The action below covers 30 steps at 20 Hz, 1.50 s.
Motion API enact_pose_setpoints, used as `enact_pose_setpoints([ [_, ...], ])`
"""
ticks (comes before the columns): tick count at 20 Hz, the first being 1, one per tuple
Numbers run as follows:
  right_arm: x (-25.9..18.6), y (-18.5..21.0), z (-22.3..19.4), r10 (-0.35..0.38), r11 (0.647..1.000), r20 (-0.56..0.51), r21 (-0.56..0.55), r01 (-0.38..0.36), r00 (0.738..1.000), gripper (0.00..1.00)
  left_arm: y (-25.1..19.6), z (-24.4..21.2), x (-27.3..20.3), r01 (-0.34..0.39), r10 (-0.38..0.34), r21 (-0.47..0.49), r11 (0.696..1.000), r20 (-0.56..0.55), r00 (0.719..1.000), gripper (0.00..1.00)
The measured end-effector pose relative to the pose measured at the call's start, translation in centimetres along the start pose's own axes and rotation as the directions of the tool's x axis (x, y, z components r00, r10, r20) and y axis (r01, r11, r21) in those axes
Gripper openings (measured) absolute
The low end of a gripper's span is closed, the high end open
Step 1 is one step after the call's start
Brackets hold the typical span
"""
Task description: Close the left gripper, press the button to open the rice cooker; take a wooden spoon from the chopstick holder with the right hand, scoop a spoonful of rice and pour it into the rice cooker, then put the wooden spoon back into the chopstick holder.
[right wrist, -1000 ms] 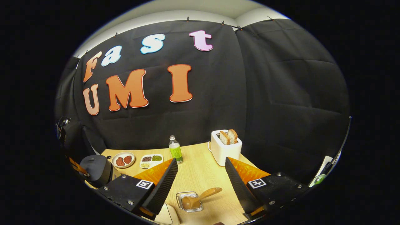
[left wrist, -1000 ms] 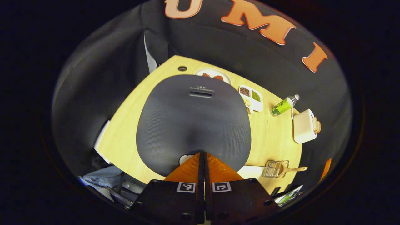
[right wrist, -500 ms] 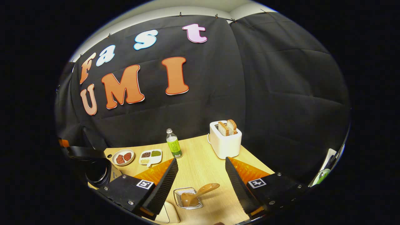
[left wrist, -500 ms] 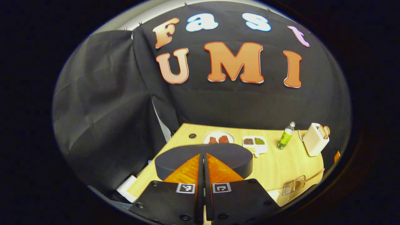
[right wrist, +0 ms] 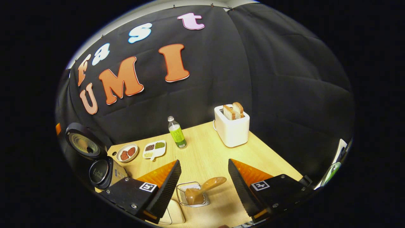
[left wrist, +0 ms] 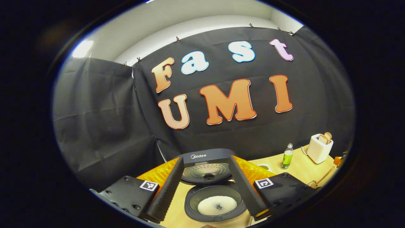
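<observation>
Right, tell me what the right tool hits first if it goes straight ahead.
Probably the wooden spoon leaning in the wire chopstick holder, which sits between the open right tool fingers just ahead; depth is uncertain.

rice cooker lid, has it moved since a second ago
Yes. The rice cooker lid was shut flat a second ago; it now stands swung up behind the open pot, against the booth wall, with white rice showing in the pot.

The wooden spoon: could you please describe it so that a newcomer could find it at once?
Start at the white toaster at the far side of the wooden table, then come toward the near edge to the small wire chopstick holder. The wooden spoon leans in it, the only wooden utensil there.
</observation>
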State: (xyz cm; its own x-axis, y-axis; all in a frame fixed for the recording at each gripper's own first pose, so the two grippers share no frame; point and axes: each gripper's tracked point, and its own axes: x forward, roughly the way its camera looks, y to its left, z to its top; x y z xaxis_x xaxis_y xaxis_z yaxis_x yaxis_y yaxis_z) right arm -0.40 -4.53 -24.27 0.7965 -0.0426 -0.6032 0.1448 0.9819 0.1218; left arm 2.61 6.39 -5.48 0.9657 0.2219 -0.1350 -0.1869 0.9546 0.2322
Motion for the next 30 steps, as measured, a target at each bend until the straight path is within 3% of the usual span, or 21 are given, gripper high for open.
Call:
enact_pose_setpoints([
  [2,0.8,-0.3,-1.0,0.001,1.0,-0.024,0.018,0.0,1.0,0.93,0.1,0.7,-1.0,-0.012,0.012,0.014,1.0,0.036,0.999,0.9],
  [5,2.4,-1.0,-2.7,-0.003,0.999,-0.045,0.046,0.005,0.999,0.93,0.0,1.1,-2.1,-0.025,0.023,0.018,1.0,0.063,0.998,1.0],
  [10,4.4,-0.7,-6.0,0.032,0.99,-0.128,0.138,-0.014,0.991,0.92,0.5,1.9,-3.3,-0.063,0.056,0.064,0.996,0.107,0.993,0.91],
  [13,5.3,-0.7,-7.0,0.036,0.973,-0.145,0.233,-0.001,0.989,0.9,-0.1,1.9,-3.8,-0.056,0.049,0.063,0.996,0.11,0.993,0.9],
  [16,6.4,-0.8,-8.6,0.014,0.965,-0.169,0.261,0.031,0.985,0.74,-0.5,1.2,-3.9,-0.042,0.039,0.034,0.999,0.077,0.996,0.9],
  [17,6.4,-0.9,-8.8,0.016,0.966,-0.169,0.259,0.029,0.985,0.6,-0.5,1.0,-3.9,-0.038,0.037,0.023,0.999,0.069,0.997,0.9],
  [18,6.4,-0.7,-8.8,0.015,0.965,-0.17,0.26,0.03,0.985,0.64,-0.4,0.8,-3.9,-0.037,0.036,0.018,0.999,0.063,0.997,0.9],
  [19,6.5,-0.5,-8.9,0.012,0.965,-0.163,0.262,0.031,0.987,0.61,-0.3,0.8,-3.7,-0.037,0.036,0.016,0.999,0.058,0.998,0.92],
  [23,7.1,0.5,-9.2,0.009,0.96,-0.166,0.276,0.038,0.986,0.37,-0.3,0.6,-3.3,-0.032,0.031,0.025,0.999,0.05,0.998,1.0],
  [26,6.9,1.3,-9.3,0.024,0.948,-0.186,0.316,0.037,0.982,0.22,-0.4,0.5,-3.3,-0.022,0.02,0.031,0.999,0.054,0.998,1.0],
  [27,6.7,1.7,-9.3,0.036,0.945,-0.19,0.325,0.029,0.981,0.25,-0.4,0.5,-3.1,-0.017,0.015,0.033,0.999,0.056,0.998,1.0],
  [29,6.6,2.4,-9.3,0.057,0.944,-0.196,0.329,0.011,0.979,0.18,-0.4,0.3,-2.9,-0.006,0.004,0.036,0.999,0.056,0.998,0.99],
  [30,6.4,2.7,-9.3,0.059,0.948,-0.202,0.319,0.009,0.978,0.23,-0.4,0.2,-2.7,-0.002,0.0,0.037,0.999,0.056,0.998,0.99],
])
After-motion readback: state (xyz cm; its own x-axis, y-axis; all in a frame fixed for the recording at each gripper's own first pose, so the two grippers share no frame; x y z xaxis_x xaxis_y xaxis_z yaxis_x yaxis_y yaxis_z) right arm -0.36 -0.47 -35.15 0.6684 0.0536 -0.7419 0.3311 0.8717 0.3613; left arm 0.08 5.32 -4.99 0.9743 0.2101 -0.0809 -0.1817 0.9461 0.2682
